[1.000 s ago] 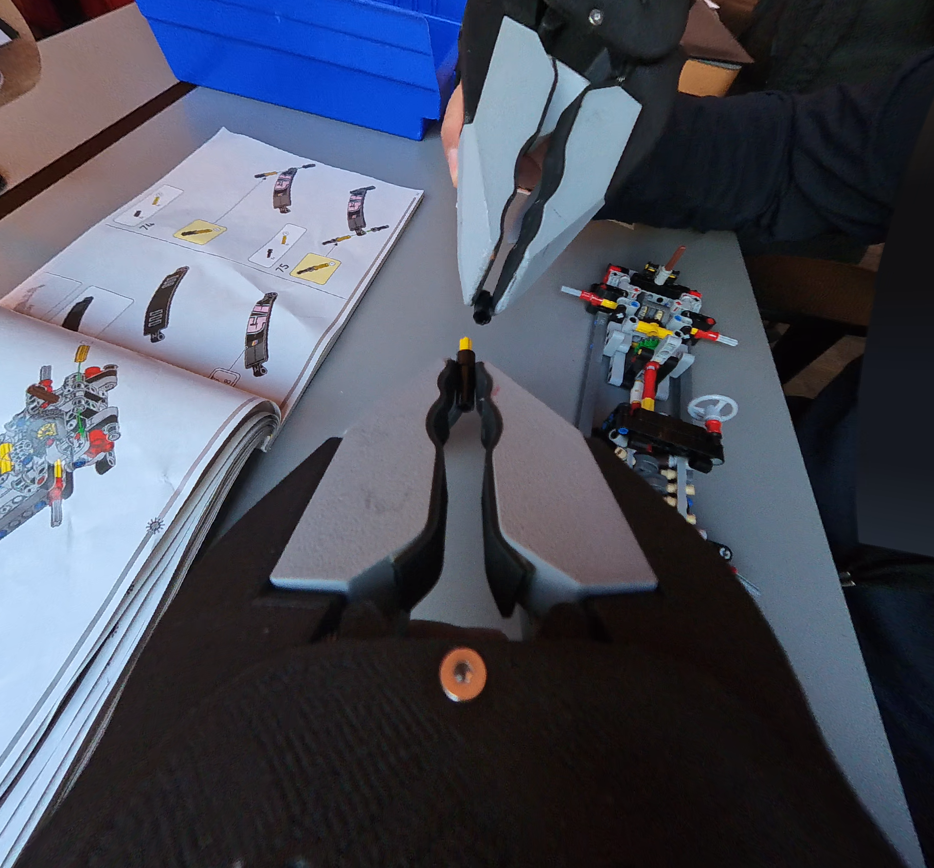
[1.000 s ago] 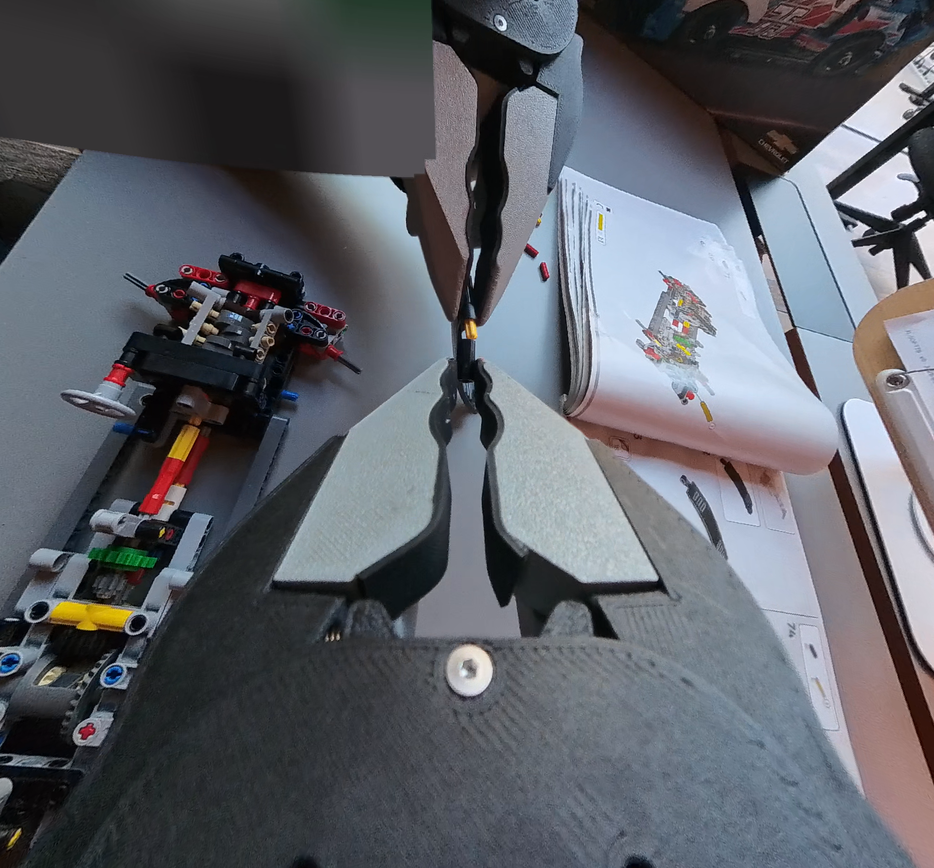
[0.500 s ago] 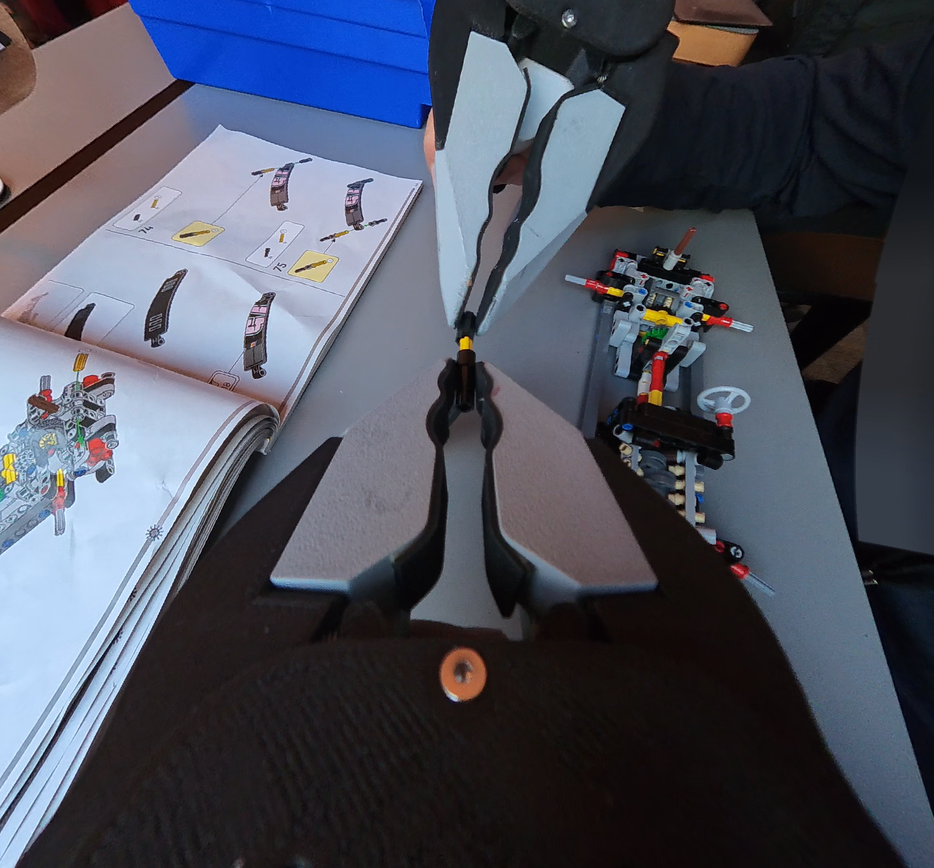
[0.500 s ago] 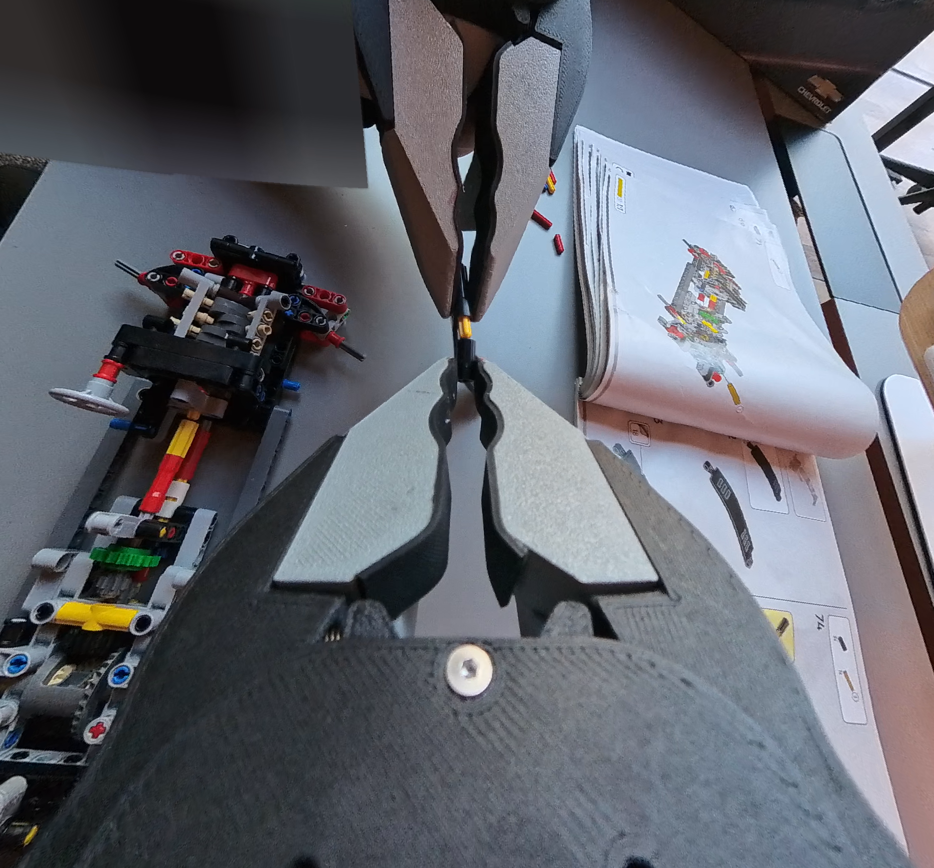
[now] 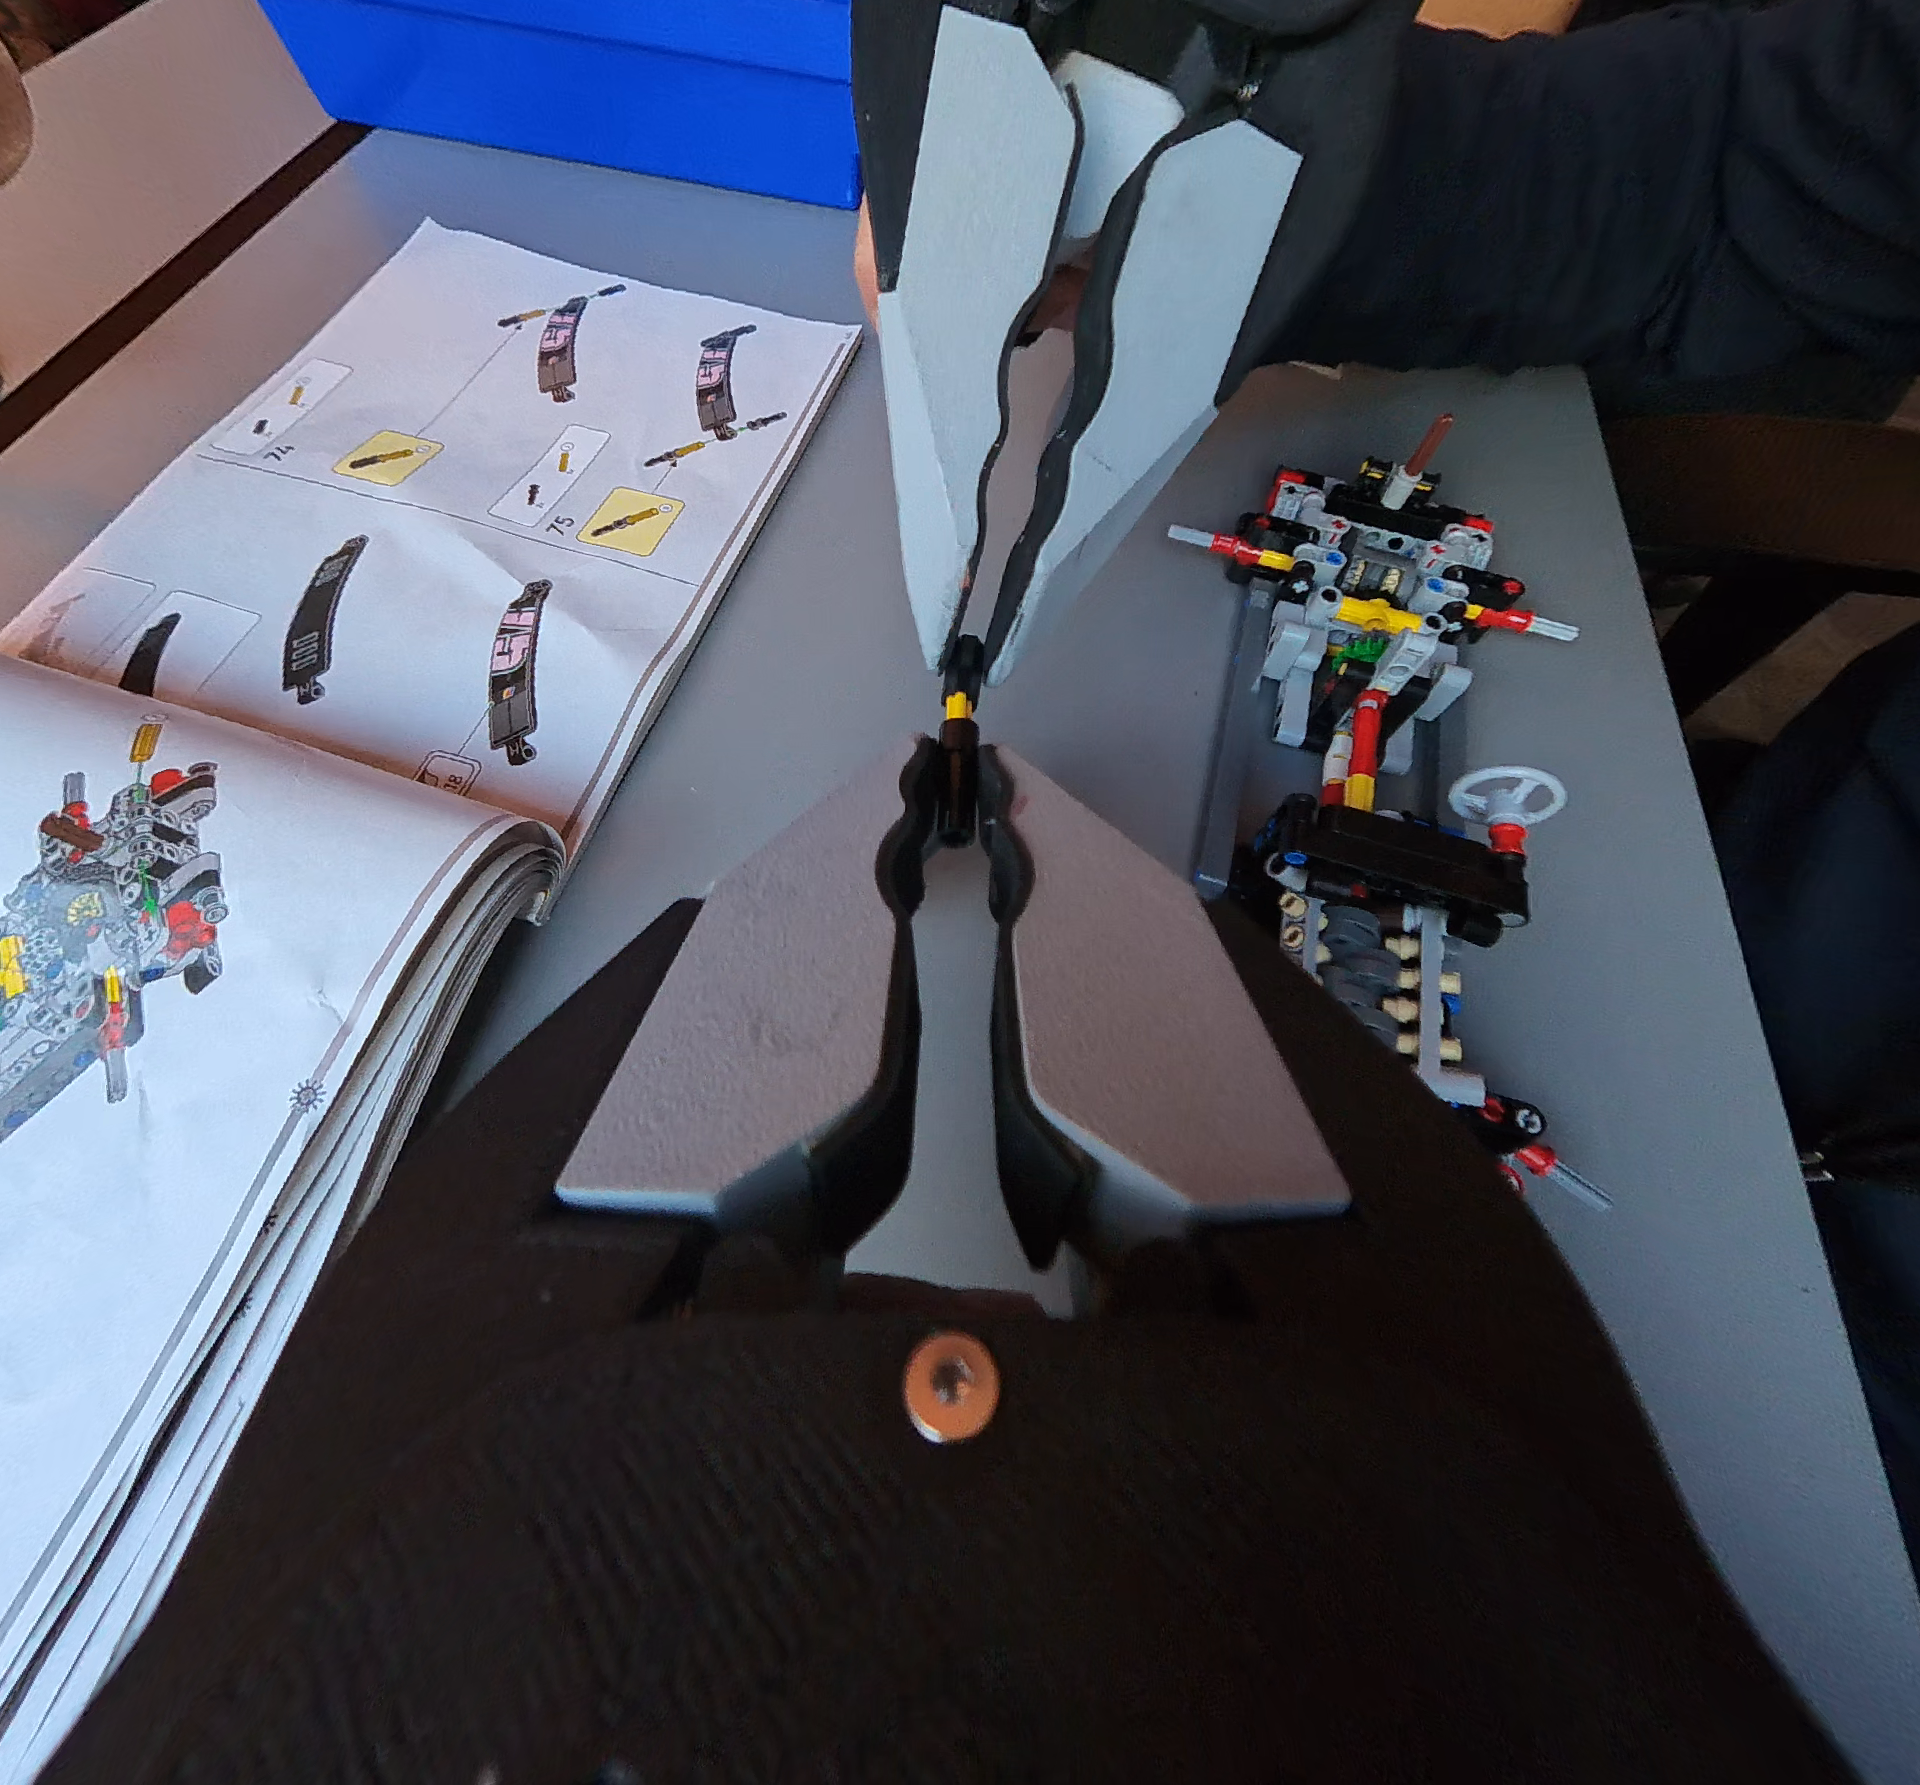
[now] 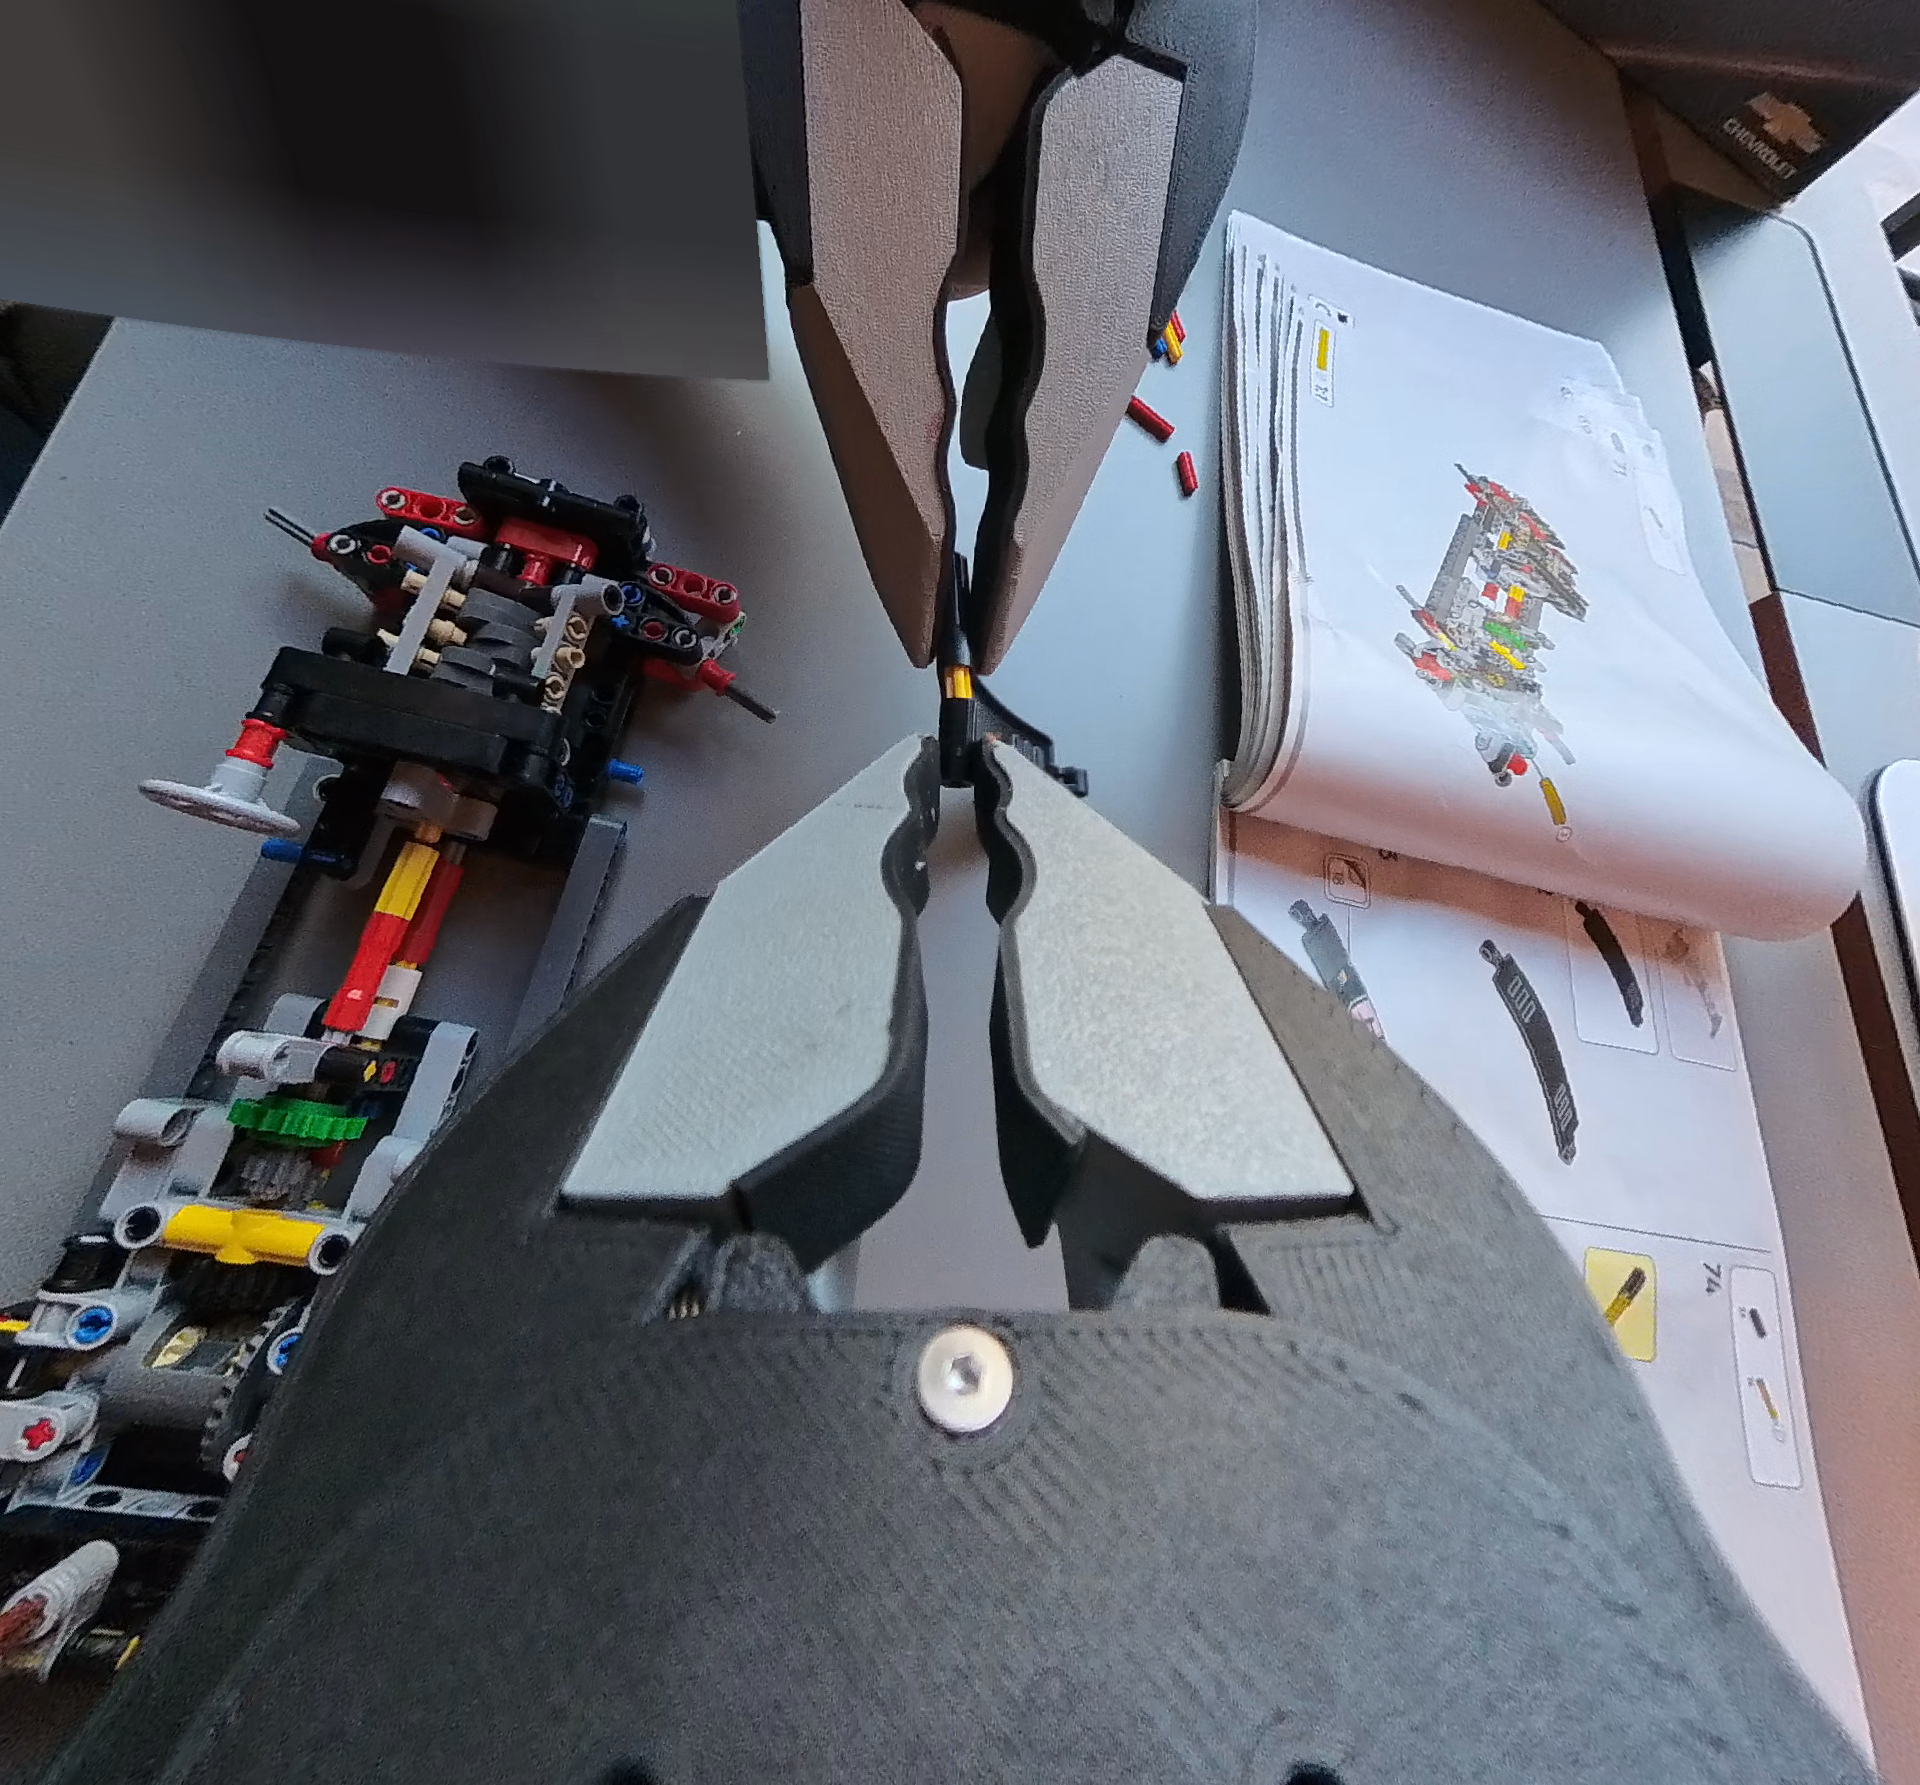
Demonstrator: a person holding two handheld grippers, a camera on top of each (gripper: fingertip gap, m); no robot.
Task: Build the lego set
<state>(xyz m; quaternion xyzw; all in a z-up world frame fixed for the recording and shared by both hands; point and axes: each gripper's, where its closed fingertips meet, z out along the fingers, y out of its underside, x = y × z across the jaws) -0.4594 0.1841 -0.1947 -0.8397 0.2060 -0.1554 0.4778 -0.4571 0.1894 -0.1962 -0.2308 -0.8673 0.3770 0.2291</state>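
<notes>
Black plastic pin (image 5: 954, 790) with yellow peg (image 5: 957, 705): light, stiff, tiny, slippery. Left gripper (image 5: 952, 767) pinches its sleeve, right gripper (image 6: 957, 761) clamps the black cap (image 5: 966, 660), beside the car frame (image 5: 1382, 696).

table (image 5: 790, 696): matt grey, smooth | booklet (image 5: 260, 1008): paper | bin (image 5: 582, 21): glossy blue plastic | chassis (image 5: 1382, 696): plastic

Open instruction booklet (image 5: 343, 655), blue bin (image 5: 540, 10) behind — half-built toy chassis (image 5: 1382, 696) alongside.
</notes>
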